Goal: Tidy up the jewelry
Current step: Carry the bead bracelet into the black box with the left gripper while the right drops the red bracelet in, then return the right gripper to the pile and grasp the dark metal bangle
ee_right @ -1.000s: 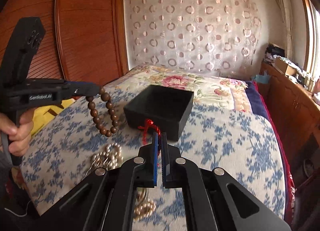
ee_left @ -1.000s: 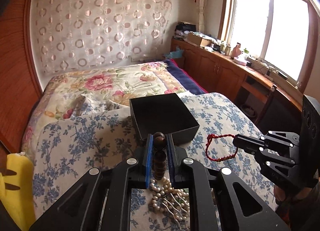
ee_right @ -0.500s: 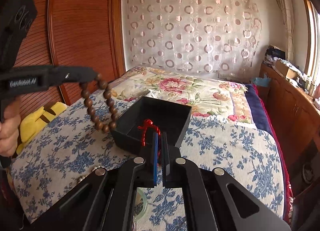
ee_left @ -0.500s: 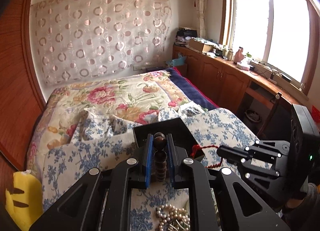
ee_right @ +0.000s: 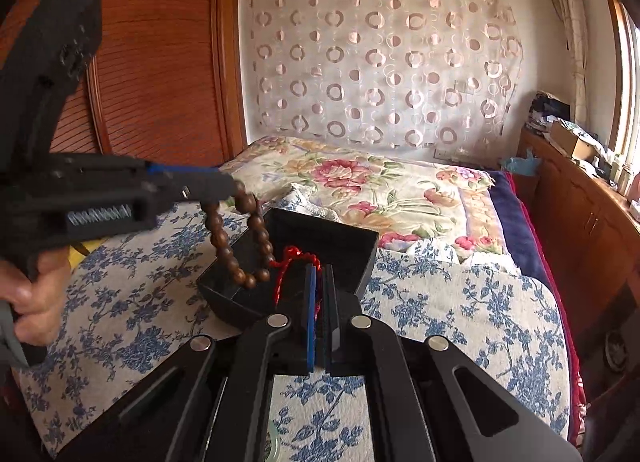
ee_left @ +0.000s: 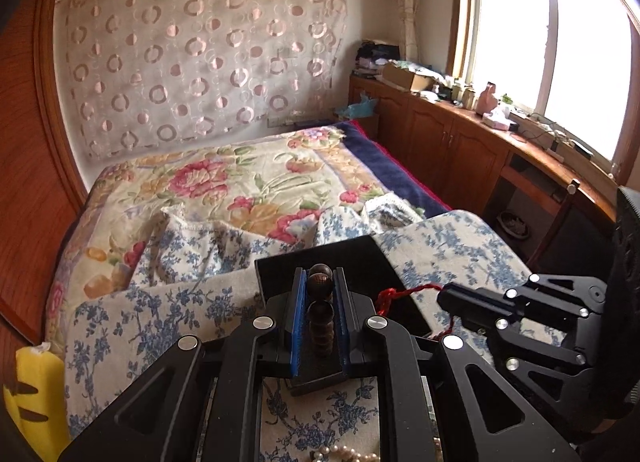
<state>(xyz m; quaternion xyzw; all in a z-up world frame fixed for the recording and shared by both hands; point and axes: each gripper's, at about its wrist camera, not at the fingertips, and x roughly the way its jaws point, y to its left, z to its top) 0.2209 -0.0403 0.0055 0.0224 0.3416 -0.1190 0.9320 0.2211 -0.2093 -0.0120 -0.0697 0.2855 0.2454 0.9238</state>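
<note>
- Nearest, a pearl necklace (ee_left: 348,453) lies on the blue-flowered quilt (ee_left: 160,302).
- The left gripper (ee_left: 320,282) pinches a brown wooden bead bracelet (ee_right: 236,238), which dangles over the black box (ee_right: 352,246).
- The right gripper (ee_right: 319,274), pressed together, pinches a red cord bracelet (ee_right: 290,258) over the same box.
</note>
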